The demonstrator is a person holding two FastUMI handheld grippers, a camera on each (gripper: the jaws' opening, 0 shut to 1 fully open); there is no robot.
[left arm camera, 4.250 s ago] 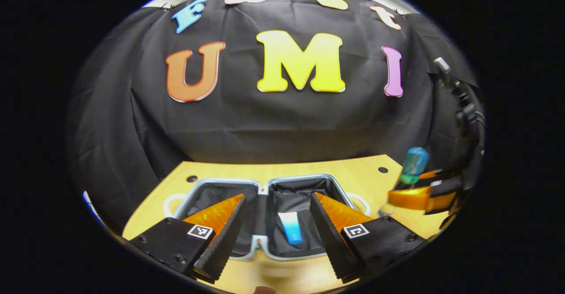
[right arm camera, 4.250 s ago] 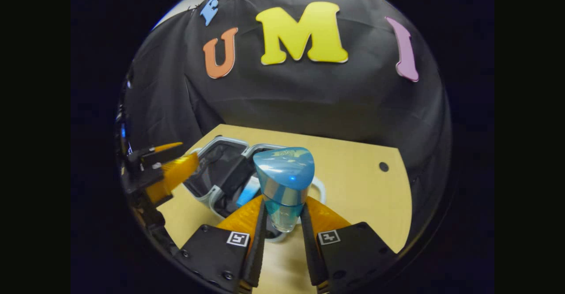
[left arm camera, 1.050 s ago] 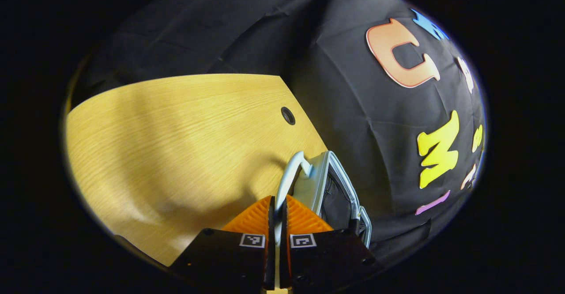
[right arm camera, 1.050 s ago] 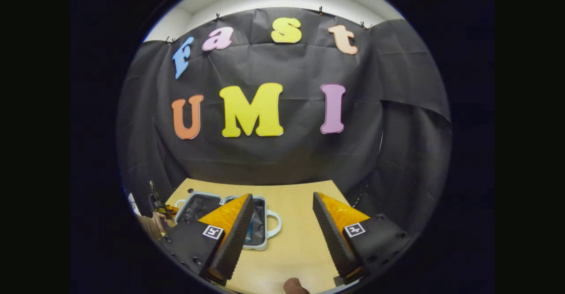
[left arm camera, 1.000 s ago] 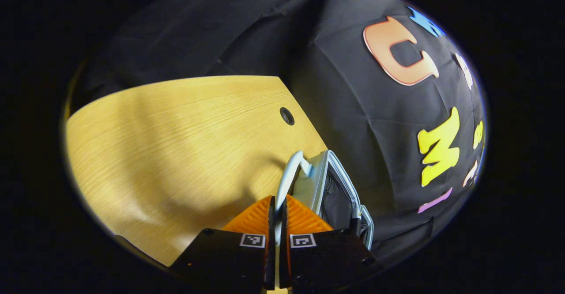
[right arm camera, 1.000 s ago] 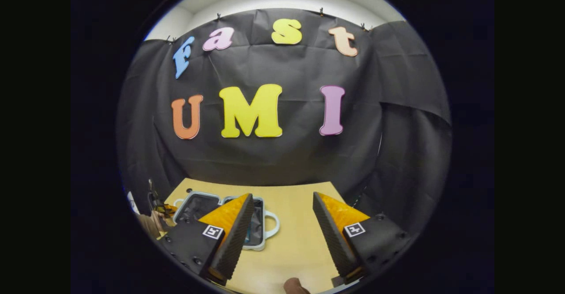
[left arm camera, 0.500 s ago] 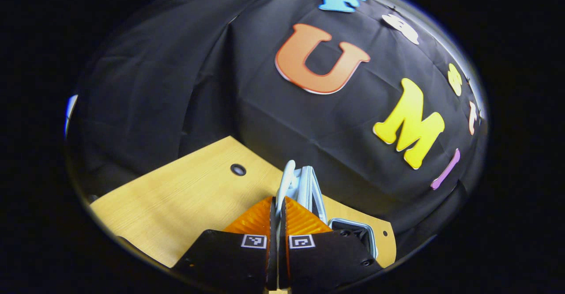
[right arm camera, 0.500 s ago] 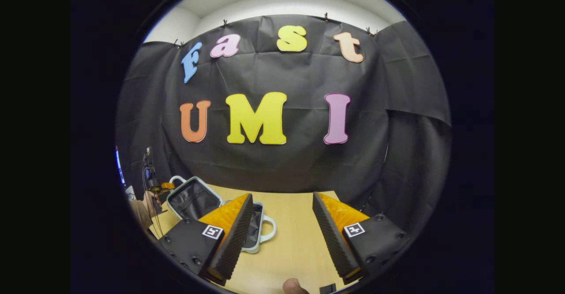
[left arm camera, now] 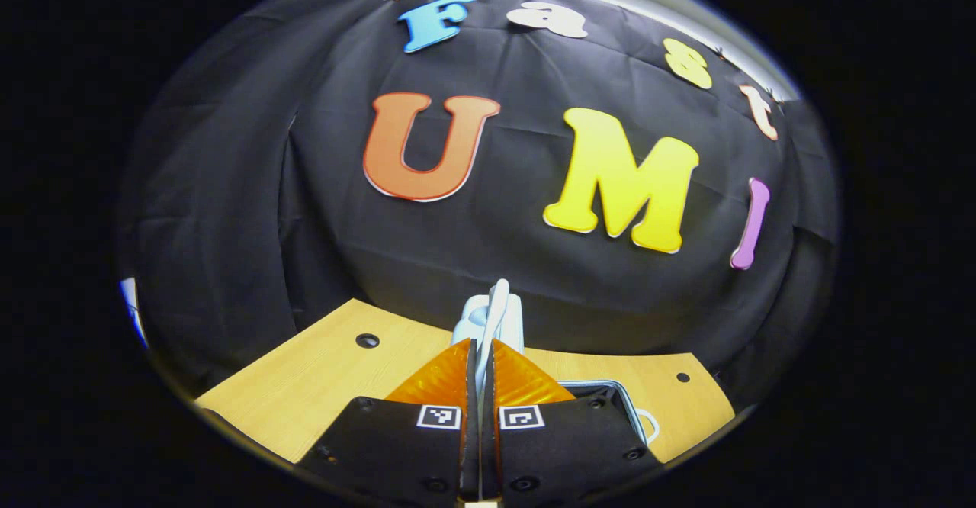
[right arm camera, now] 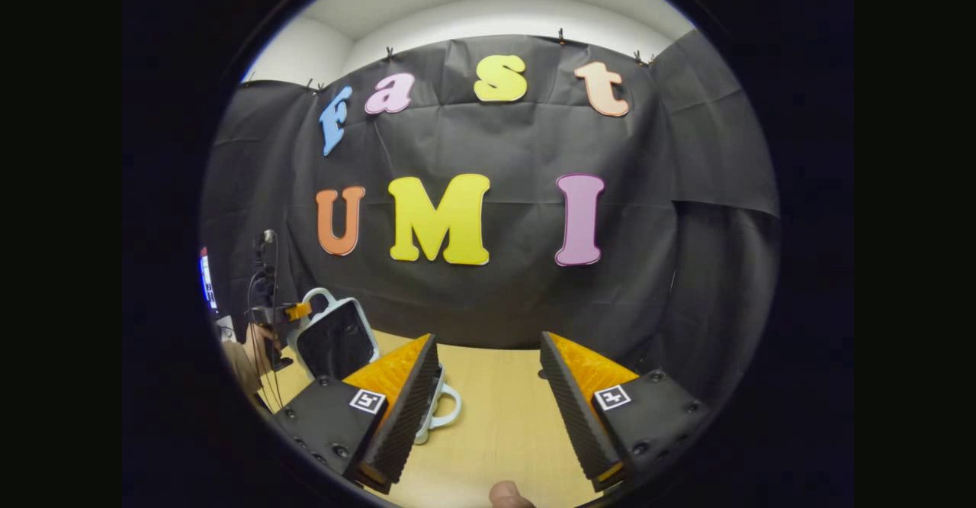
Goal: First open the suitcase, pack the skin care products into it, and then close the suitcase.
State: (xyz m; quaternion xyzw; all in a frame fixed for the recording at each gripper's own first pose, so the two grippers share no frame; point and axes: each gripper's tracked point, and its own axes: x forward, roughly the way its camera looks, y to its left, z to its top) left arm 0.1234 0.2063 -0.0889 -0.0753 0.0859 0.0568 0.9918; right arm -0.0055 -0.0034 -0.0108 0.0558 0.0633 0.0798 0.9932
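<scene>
The inside of the suitcase point(right arm camera: 335, 340) was hard to read: in the right gripper view its raised lid showed only dark lining, and the lower half lying on the wooden table point(right arm camera: 496, 409) was mostly hidden behind that gripper's own left finger, so the skin care products could not be made out. In the left gripper view the lid stood edge-on, a thin pale sliver, with just a corner of the lower half point(left arm camera: 610, 393) peeking past the right finger. The left gripper point(left arm camera: 481, 371) was pinched narrow on the lid's white handle point(left arm camera: 496, 313) — both orange fingers pressed against it, the loop rising above their tips. The right gripper view showed what that one could not: the lid tilted up near upright, the left gripper point(right arm camera: 293, 312) at its top handle, and part of a hand point(right arm camera: 255, 348) holding it, cut off at the edge. The right gripper point(right arm camera: 488, 374) hung wide apart and empty above the table, well to the right of the case. Counted — 1 suitcase, 2 handles, 2 grippers; the second handle point(right arm camera: 450, 405) lay flat beside the lower half.
</scene>
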